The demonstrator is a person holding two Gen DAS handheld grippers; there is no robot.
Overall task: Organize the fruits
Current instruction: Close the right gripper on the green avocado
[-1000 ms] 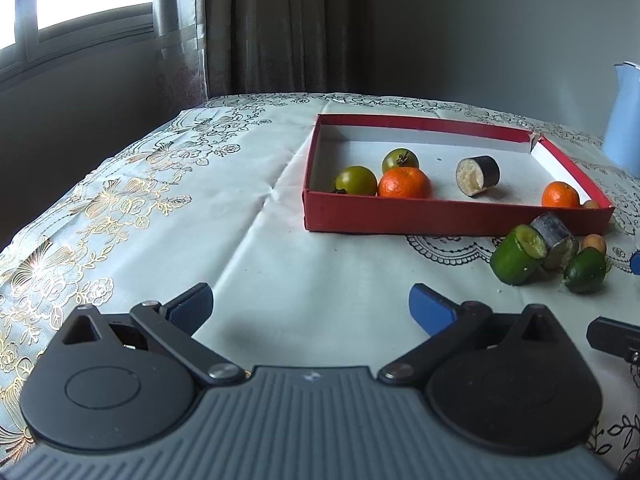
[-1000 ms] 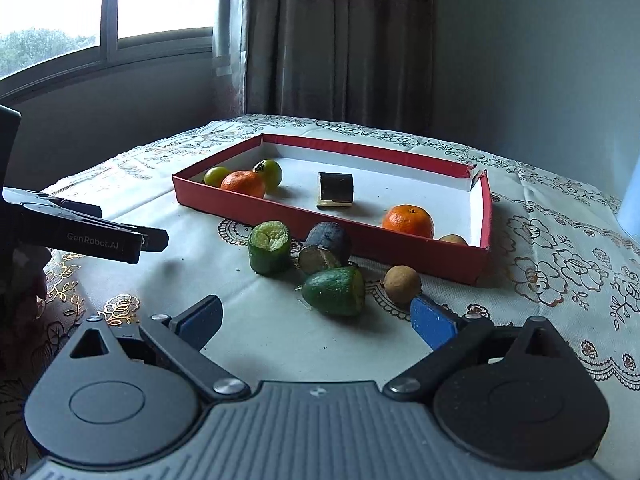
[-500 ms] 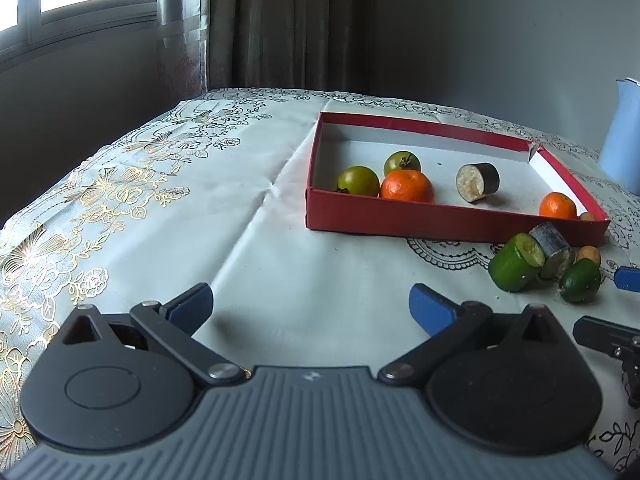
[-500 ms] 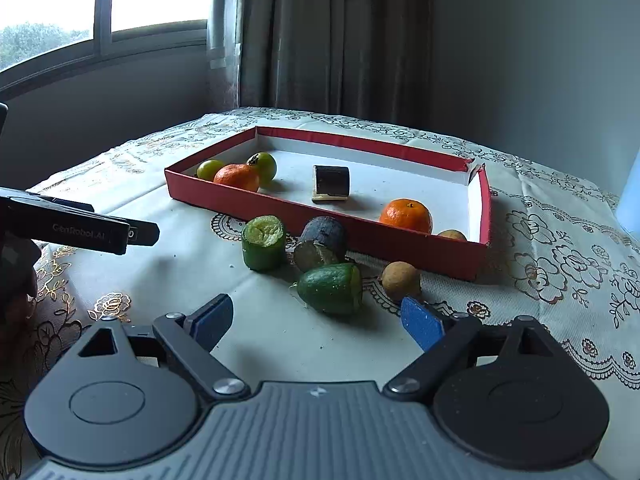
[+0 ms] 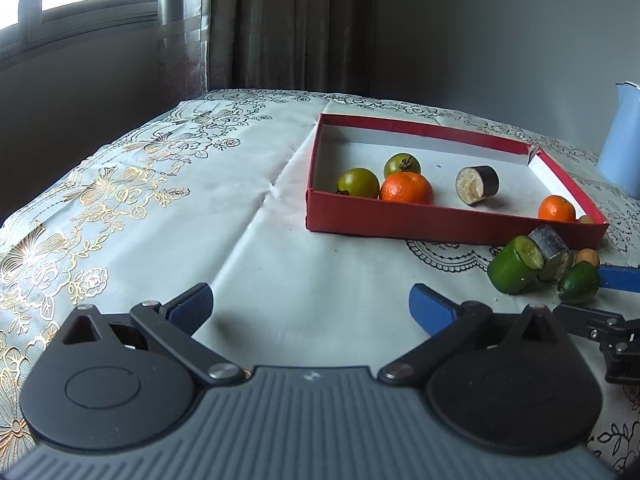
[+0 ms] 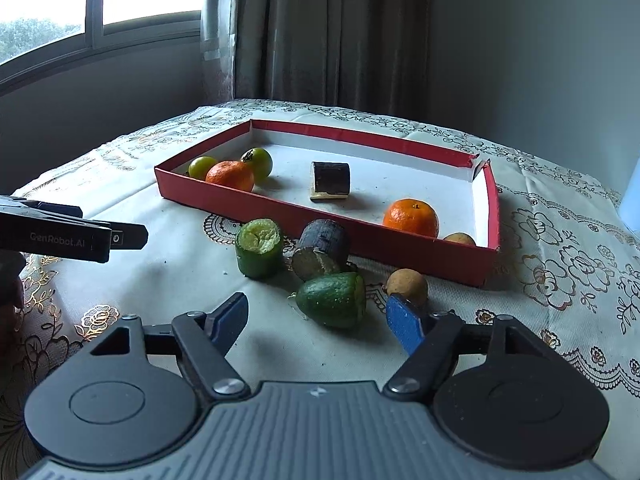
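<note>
A red tray (image 6: pixel 424 255) (image 5: pixel 400 226) holds two green tomatoes (image 6: pixel 258 162), two oranges (image 6: pixel 410 217), a dark cut piece (image 6: pixel 330 180) and a small brown fruit (image 6: pixel 460 239). In front of it on the cloth lie a green cut cylinder (image 6: pixel 259 248), a dark cut piece (image 6: pixel 320 250), a green tapered piece (image 6: pixel 334 299) and a small brown fruit (image 6: pixel 406 284). My right gripper (image 6: pixel 320 318) is open, its fingers on either side of the green tapered piece, just short of it. My left gripper (image 5: pixel 310 304) is open and empty over bare cloth, left of the loose pieces (image 5: pixel 516 266).
The table carries a pale floral cloth (image 5: pixel 160 208). A light blue jug (image 5: pixel 622 144) stands at the far right. The left gripper's body shows at the left in the right wrist view (image 6: pixel 60 236). Curtains and a window lie behind.
My right gripper has moved forward toward the green tapered piece, which now sits between its open fingers. My left gripper has shifted slightly; the right gripper's fingers have come into its view.
</note>
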